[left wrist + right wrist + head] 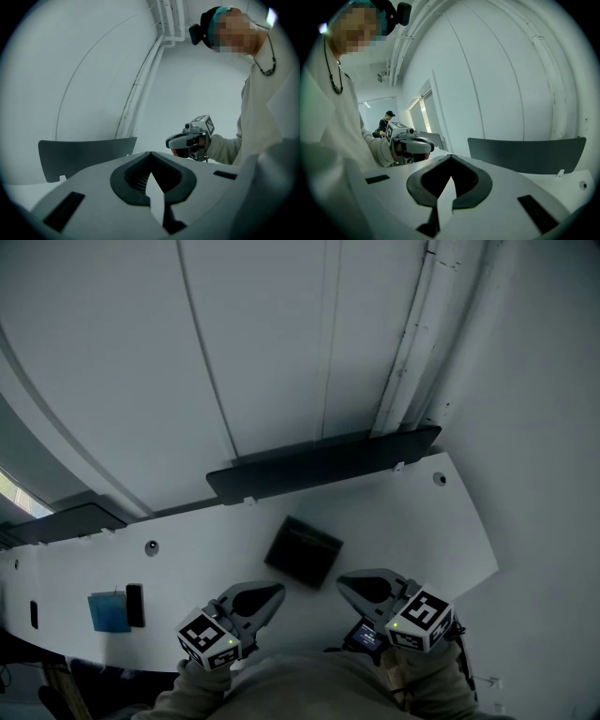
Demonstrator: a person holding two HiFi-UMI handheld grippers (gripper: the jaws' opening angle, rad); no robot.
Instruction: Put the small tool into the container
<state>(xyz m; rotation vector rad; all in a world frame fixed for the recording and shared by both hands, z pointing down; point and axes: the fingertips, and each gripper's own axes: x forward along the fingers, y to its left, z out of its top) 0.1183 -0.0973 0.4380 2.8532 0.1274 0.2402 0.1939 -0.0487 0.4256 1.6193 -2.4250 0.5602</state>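
A dark square container (302, 552) lies on the white table (394, 521), just beyond both grippers. At the table's left end lie a small black object (135, 605) and a blue block (108, 611); which of them is the tool I cannot tell. My left gripper (277, 590) is held low at the near edge with its jaws shut and nothing between them. My right gripper (342, 582) is beside it, also shut and holding nothing. Each gripper view shows its own closed tips, left (151, 153) and right (451, 156), and the other gripper across from it (187, 140) (415, 146).
A dark panel (323, 465) stands along the table's far edge, and another (66, 521) further left. Round cable holes (151, 547) (440, 478) are set in the tabletop. Pipes (412, 334) run along the white wall. A second person (386, 122) stands far off in the right gripper view.
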